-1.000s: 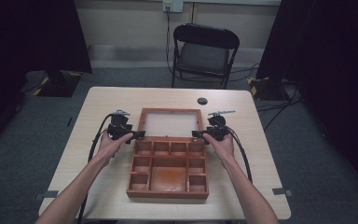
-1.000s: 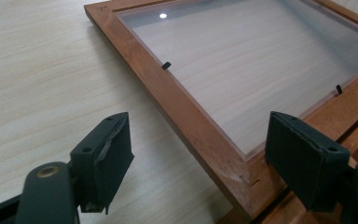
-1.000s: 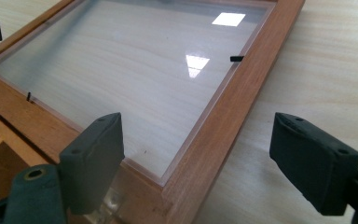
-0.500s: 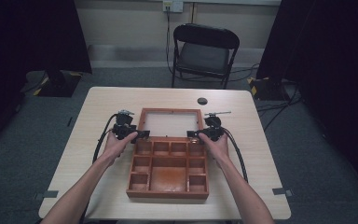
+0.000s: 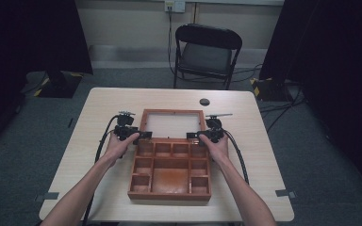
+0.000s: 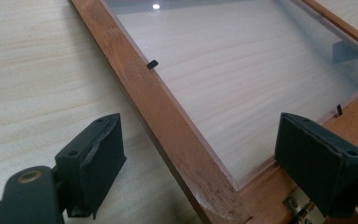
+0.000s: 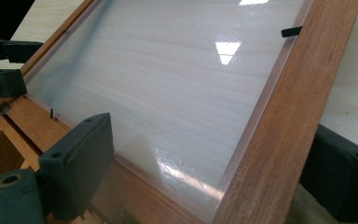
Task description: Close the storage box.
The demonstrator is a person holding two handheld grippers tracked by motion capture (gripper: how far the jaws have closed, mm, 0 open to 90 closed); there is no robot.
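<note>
A wooden box (image 5: 171, 175) with several compartments lies on the table. Its hinged lid (image 5: 172, 124), a wooden frame around a clear pane, lies flat behind it. My left gripper (image 5: 133, 135) is open at the lid's near left corner. In the left gripper view its jaws straddle the lid's side rail (image 6: 168, 126), with my left gripper (image 6: 205, 163) just short of a hinge (image 6: 298, 205). My right gripper (image 5: 205, 137) is open at the near right corner. In the right gripper view the lid's right rail (image 7: 279, 130) passes between the jaws of my right gripper (image 7: 209, 168).
A small black round object (image 5: 204, 101) lies on the table (image 5: 264, 155) behind the lid. A black folding chair (image 5: 207, 52) stands beyond the far edge. Cables trail from both grippers toward the near edge. Bare tabletop lies left and right of the box.
Both grippers have moved inward and slightly nearer, from beside the lid to its near corners, so their jaws now straddle the side rails.
</note>
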